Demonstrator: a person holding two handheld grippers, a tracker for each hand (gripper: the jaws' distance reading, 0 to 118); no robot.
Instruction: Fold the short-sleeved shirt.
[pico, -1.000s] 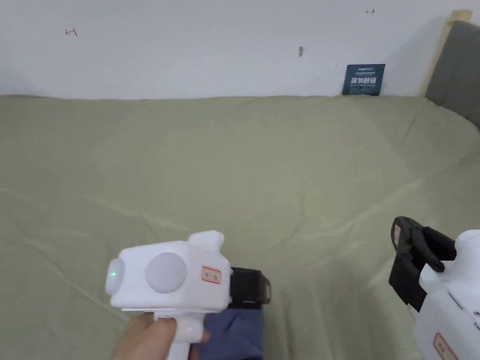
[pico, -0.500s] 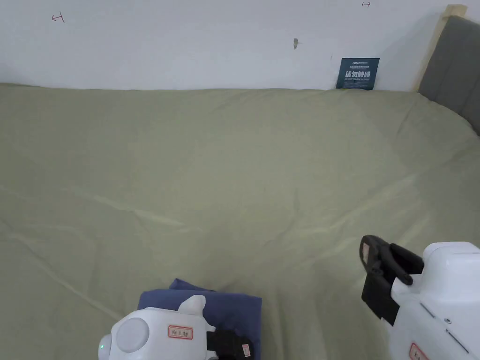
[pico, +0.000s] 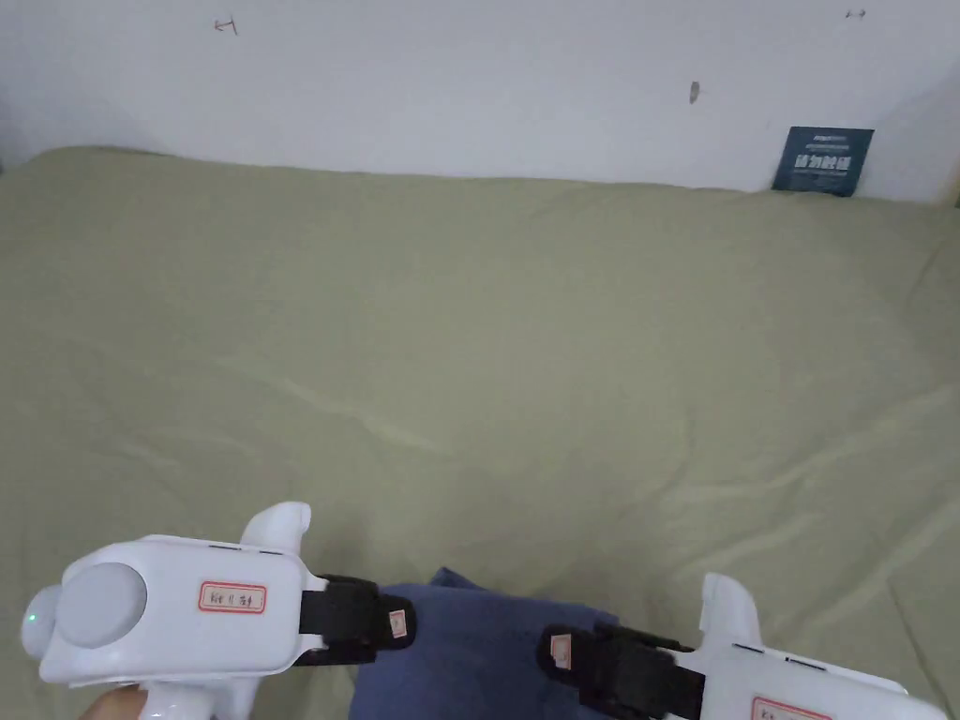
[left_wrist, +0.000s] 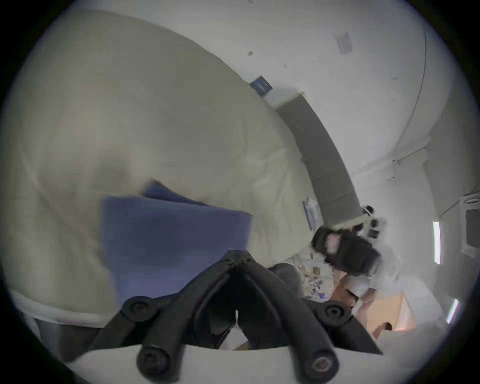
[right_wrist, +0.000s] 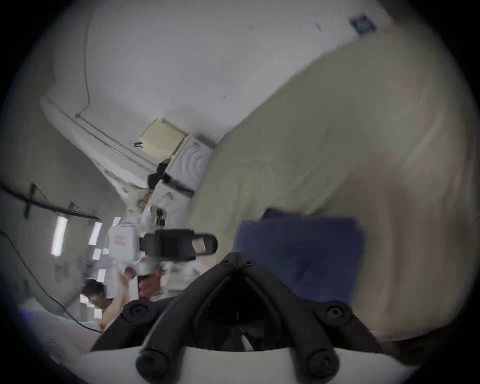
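Shirt (pico: 469, 647) lies folded at six o'clock on the bed (pico: 469, 356); left gripper (pico: 398, 623) and right gripper (pico: 561, 652) flank it, jaws closed and empty (likely finished).

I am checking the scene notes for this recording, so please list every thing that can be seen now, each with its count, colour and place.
Shirt: one, blue, folded into a compact rectangle, lying on the bed near its front edge, between the two claws.
Bed sheet: one, pale olive green, wrinkled, covering the bed.
Wall: one, white, behind the bed, with a few small marks.
Sign: one, dark blue, leaning against the wall at the far right of the bed.
Headboard: one, grey, at the end of the bed.
Left claw: one, black jaws on a white body, closed, at the shirt's left edge.
Right claw: one, black on white, closed, at the shirt's right edge.
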